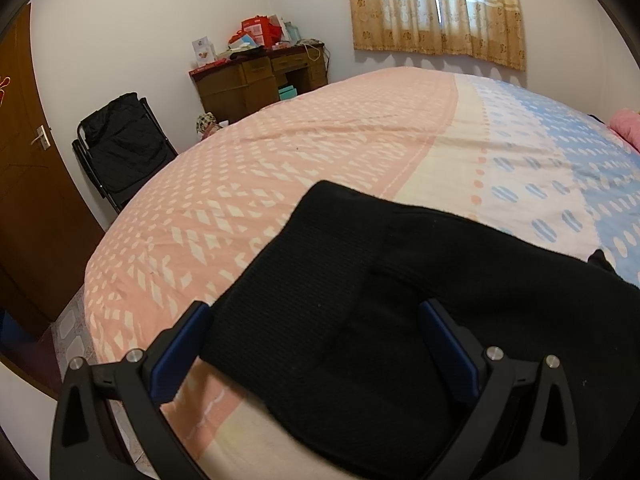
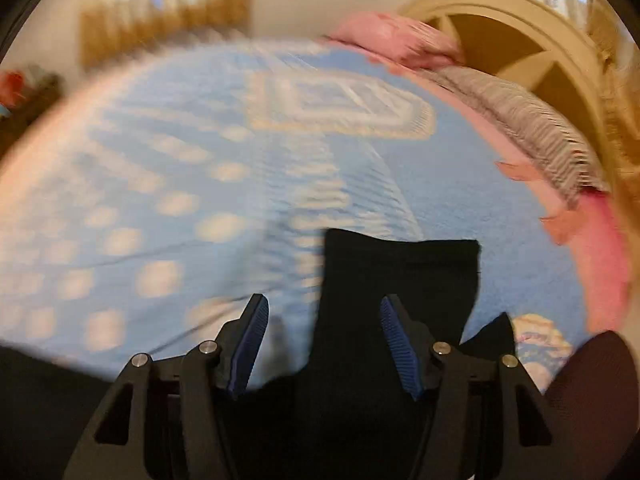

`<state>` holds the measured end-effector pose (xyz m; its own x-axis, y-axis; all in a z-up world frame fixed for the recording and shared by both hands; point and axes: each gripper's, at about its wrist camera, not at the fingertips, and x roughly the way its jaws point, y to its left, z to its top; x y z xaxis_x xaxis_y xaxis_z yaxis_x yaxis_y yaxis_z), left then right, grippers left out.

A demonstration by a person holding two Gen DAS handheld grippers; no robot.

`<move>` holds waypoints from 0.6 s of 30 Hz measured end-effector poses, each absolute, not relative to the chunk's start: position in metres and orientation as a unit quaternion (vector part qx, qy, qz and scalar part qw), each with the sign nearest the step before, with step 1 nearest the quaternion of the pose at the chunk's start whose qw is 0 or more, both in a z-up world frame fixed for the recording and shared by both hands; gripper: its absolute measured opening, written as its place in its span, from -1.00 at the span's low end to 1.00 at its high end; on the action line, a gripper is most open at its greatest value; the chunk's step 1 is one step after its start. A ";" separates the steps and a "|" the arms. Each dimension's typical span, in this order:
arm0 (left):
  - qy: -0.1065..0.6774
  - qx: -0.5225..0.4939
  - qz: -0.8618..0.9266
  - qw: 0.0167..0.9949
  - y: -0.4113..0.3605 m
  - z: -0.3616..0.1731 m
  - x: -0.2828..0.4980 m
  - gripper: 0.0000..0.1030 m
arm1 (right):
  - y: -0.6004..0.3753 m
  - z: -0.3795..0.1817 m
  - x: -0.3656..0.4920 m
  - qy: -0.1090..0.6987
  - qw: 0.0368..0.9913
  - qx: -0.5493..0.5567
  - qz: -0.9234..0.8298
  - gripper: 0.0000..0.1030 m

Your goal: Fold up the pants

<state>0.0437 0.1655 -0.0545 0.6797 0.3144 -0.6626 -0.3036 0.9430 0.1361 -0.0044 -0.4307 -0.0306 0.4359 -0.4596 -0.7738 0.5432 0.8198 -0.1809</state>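
Left gripper (image 1: 314, 344) jaws spread wide over the black pants (image 1: 400, 280), pads clear of the cloth. Right gripper (image 2: 324, 340) jaws likewise parted, pant fabric between, unpinched. Pants flat on the patterned bed (image 1: 280, 152). No readable writing anywhere.

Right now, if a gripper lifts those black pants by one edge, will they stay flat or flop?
The pants would probably flop: they lie limp, following the bed. The ribbed knit looks thick, so likely not slippery. A one-edge lift may undo the fold.
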 end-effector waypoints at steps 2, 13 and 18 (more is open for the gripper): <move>0.363 0.007 0.168 0.916 0.166 -0.055 0.044 1.00 | -0.442 -0.038 -0.004 0.436 0.845 0.073 -0.300 0.00; 0.362 0.009 0.172 0.916 0.166 -0.055 0.044 1.00 | -0.504 0.010 -0.154 0.279 0.872 0.327 -0.234 -0.94; 0.364 0.010 0.176 0.915 0.165 -0.054 0.045 1.00 | -0.534 -0.026 -0.225 0.265 0.842 0.401 -0.246 -0.91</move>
